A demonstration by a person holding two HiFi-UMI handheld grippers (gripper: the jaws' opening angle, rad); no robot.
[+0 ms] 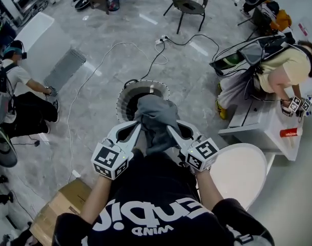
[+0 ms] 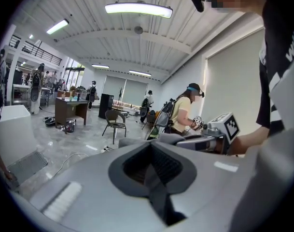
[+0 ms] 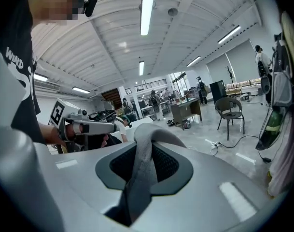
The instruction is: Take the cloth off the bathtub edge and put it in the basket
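Grip first, from the left: left tongs (image 1: pixel 137 126) of grey plastic closed down to a narrow slit, with a dark fold of the soft grey cloth (image 1: pixel 156 118) pinched inside. Cloth bunched in the middle, off the tub, hanging in the air between both tips. Under it and a little farther, on the grey stone floor (image 1: pixel 196 86), round basket (image 1: pixel 123 102) with a black and white striped wall, its near part covered from view by the bundle. On the right, right tongs (image 1: pixel 170 128) of the same grey plastic nearly closed too, clamped on a thick grey fold passing between the jaws and over their tips. Farther right and nearer, white rounded bathtub (image 1: pixel 243 173), no cloth on the visible part of its edge.

Step in hand, by judgement: carrying over, with only the drop left. To do it well: move both hands forward together, bringing the bundle over the centre of the opening and not over the rim. Lower before letting go, to avoid a loose tail catching on the wall and hanging outside. Open both pairs at the same moment, never one alone. Then lift straight up and check the rim for a stray corner.
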